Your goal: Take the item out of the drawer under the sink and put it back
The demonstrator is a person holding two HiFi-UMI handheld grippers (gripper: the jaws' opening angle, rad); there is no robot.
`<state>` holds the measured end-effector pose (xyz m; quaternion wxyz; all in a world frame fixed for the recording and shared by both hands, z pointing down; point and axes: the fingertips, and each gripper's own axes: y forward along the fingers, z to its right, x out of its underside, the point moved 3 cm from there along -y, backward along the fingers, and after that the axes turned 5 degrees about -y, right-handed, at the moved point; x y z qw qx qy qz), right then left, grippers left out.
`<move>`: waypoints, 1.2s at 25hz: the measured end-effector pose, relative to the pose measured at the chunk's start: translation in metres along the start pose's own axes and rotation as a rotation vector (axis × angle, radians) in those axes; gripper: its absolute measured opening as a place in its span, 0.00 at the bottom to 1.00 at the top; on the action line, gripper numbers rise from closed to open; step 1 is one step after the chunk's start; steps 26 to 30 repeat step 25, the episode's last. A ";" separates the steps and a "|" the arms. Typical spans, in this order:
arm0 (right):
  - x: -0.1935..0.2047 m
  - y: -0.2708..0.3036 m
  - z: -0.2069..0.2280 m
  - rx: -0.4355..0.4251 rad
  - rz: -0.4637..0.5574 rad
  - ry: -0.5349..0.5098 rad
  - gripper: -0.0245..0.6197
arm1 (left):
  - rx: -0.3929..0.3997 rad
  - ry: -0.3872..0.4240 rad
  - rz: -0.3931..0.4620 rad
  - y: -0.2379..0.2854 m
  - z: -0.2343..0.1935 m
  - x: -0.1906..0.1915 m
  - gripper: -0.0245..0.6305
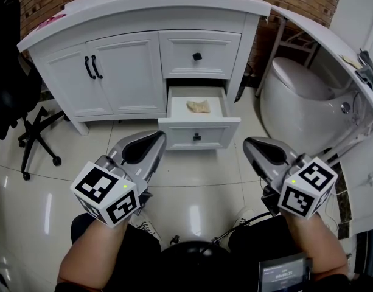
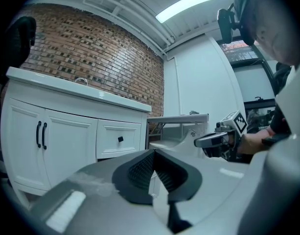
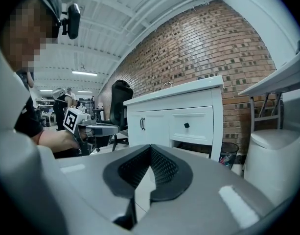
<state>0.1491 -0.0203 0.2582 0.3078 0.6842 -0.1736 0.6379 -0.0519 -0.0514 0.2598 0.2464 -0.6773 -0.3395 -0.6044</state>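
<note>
The left gripper (image 1: 157, 137) and right gripper (image 1: 252, 143) are held low over the person's lap, above the tiled floor (image 1: 192, 175) and well apart from the cabinet (image 1: 131, 72). On each gripper the fingers (image 2: 140, 169) are closed tip to tip, with nothing between them.

Beyond the floor, the lower drawer (image 1: 174, 131) stands open beneath the closed upper drawer (image 1: 219, 53). The item (image 1: 198, 106) lies on the drawer bottom near its centre, clear of all four walls. It is tan and crumpled, possibly cloth or paper; detail is too small to confirm.

Hazards:
- A reach with closed fingers would push the item toward the drawer's rear wall.
- Contact with the front panel could shut the drawer.
- A low, flat item invites a pinch on one edge only.

The item's long axis runs parallel to the front panel. No distinct end shows.
</note>
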 end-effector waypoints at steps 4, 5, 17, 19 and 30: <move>0.000 0.002 -0.001 -0.011 -0.002 0.002 0.05 | -0.006 0.003 -0.005 -0.001 -0.001 0.001 0.04; 0.000 0.003 -0.002 -0.012 -0.003 0.004 0.05 | -0.007 0.002 -0.006 0.000 -0.002 0.002 0.04; 0.000 0.003 -0.002 -0.024 -0.006 0.018 0.05 | -0.010 0.004 -0.010 0.001 -0.001 0.003 0.04; 0.000 0.003 -0.002 -0.024 -0.006 0.021 0.05 | -0.010 0.004 -0.011 0.000 -0.001 0.003 0.04; -0.002 0.003 -0.002 -0.022 -0.008 0.017 0.05 | -0.004 0.007 -0.007 0.000 0.000 0.002 0.04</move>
